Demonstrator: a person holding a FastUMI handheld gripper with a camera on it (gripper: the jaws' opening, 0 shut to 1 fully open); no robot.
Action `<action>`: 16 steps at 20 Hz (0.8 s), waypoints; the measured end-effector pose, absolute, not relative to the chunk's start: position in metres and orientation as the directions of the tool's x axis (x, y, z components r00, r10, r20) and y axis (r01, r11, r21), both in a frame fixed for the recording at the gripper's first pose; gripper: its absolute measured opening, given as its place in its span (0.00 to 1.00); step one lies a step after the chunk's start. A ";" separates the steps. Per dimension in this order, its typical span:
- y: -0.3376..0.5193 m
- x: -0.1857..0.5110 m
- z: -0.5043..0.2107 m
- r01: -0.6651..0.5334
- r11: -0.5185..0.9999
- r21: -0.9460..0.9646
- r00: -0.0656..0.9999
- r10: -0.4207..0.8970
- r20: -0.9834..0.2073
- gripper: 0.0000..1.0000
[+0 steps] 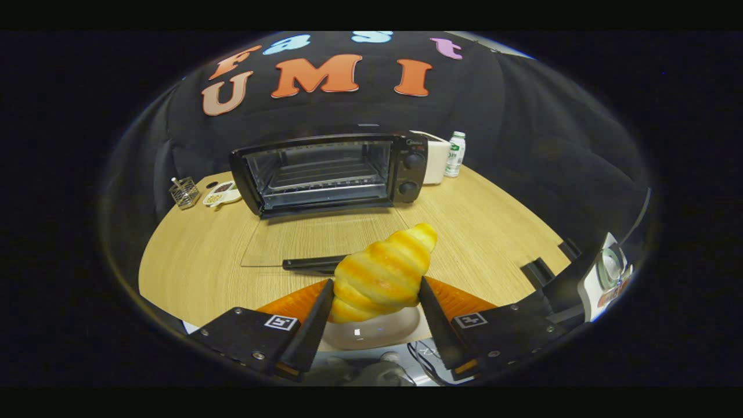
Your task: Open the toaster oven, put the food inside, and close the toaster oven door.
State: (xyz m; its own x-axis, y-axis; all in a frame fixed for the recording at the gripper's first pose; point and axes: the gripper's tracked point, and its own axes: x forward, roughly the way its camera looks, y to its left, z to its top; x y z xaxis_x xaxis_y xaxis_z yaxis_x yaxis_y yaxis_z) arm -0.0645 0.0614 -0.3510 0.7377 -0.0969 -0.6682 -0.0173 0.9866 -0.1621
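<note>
Wooden table (191,255): black toaster oven (331,173), glass door (316,238) folded down flat. Croissant (383,276), golden, glossy, ridged, pinched between my gripper (375,302) fingers, lifted over a white plate (371,334), short of the oven.

One croissant (383,273), one toaster oven (331,171), one bottle (455,154)

A: Is there any writing that one can read here?

B: Not really. The toaster oven (325,174) has a small mark above its knobs, too small to read. The bottle (455,154) to its right has a blurred label.

A: Any signs?

B: Two square coded markers (281,322), one on each side of the gripper (376,283), whose fingers press the croissant (383,273).
</note>
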 end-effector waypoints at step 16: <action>0.115 0.074 -0.338 -0.186 0.975 -0.124 0.758 0.062 -0.650 0.83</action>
